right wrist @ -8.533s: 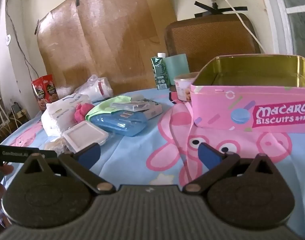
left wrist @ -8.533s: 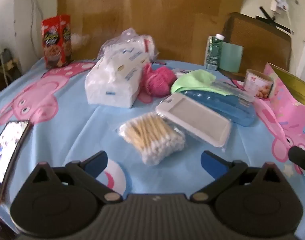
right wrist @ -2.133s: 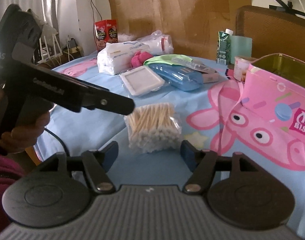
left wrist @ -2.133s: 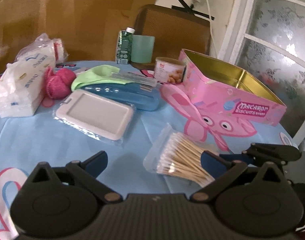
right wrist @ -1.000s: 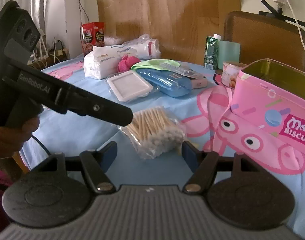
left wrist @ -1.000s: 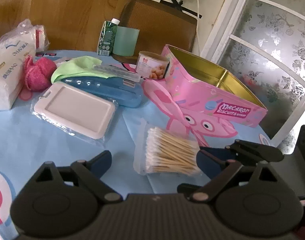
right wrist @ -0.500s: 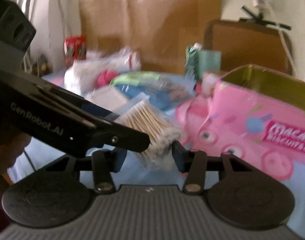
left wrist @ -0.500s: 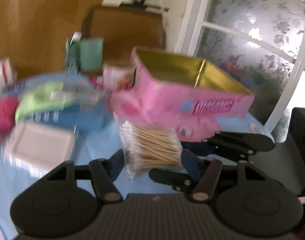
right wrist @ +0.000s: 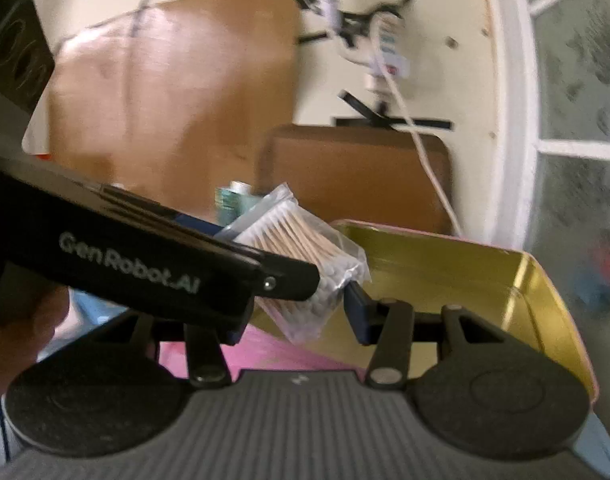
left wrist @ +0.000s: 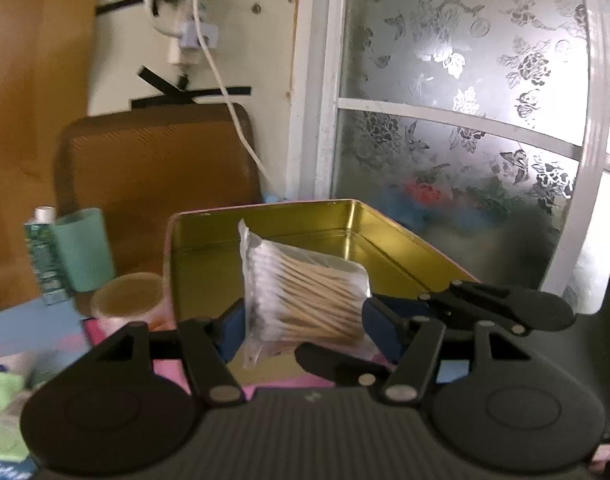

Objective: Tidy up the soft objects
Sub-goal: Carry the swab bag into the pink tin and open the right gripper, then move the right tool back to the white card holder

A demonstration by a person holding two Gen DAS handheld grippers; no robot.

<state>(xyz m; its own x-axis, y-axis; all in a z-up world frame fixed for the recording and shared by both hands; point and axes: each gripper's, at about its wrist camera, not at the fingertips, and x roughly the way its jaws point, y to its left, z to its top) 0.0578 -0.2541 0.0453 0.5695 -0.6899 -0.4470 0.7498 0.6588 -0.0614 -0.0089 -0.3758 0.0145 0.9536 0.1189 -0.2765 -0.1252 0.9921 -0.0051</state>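
Observation:
A clear bag of cotton swabs hangs in the air in front of the open pink biscuit tin with its gold inside. My left gripper is shut on the bag from both sides. My right gripper is also closed on the same bag, and its fingers cross under the left gripper's. The tin's gold inside lies just beyond and right of the bag. The left gripper's black body crosses the right wrist view from the left.
A brown chair back stands behind the tin. A green carton, a teal cup and a small tub stand left of the tin. A white cable hangs from the wall. A frosted glass door is at right.
Both grippers have closed on the swab bag, lifted it off the blue tablecloth and carried it up in front of the tin. The views have tilted up toward the wall and door.

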